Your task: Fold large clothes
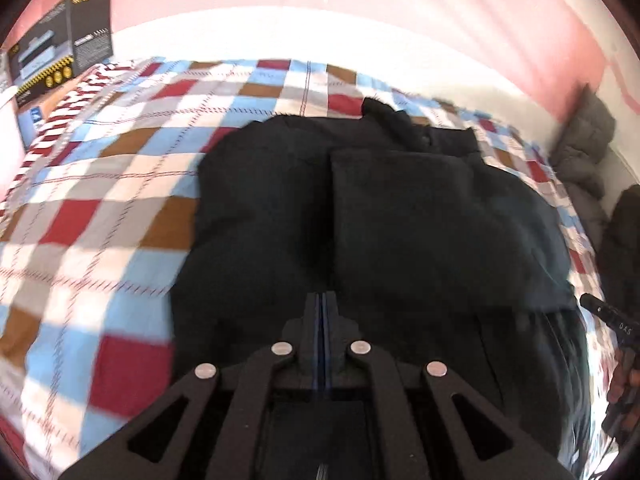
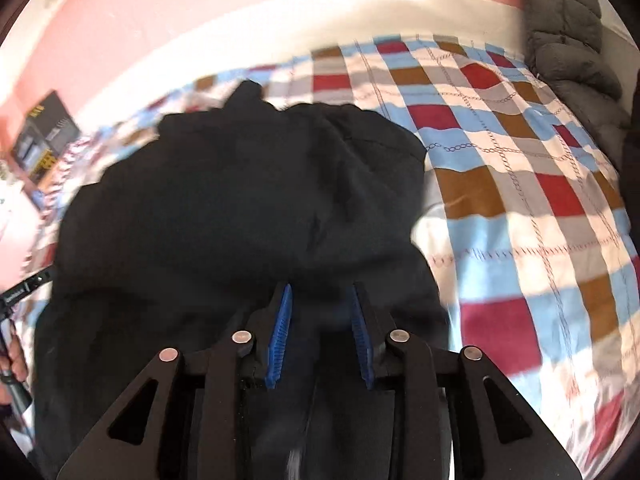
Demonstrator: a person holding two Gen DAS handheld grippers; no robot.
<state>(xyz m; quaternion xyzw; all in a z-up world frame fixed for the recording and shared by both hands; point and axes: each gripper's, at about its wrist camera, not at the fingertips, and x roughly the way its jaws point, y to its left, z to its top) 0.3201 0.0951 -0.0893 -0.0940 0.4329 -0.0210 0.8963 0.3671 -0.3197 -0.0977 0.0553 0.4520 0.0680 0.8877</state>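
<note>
Presently the bulky black fabric jacket (image 1: 360, 208) lies partly folded on the checked red, blue and brown bedspread (image 1: 120, 184). Left gripper (image 1: 323, 312): fingers pressed together over the near hem; whether cloth is pinched cannot be told. Right gripper (image 2: 320, 320): fingers spread above the garment. Judged soft, thick and fairly heavy; best taken at hem corners or a folded edge.

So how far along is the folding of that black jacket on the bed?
Partly done: the black jacket lies bunched with its sides folded in on the checked bedspread. Left tongs are shut, right tongs open over it. The final fold is left.
</note>
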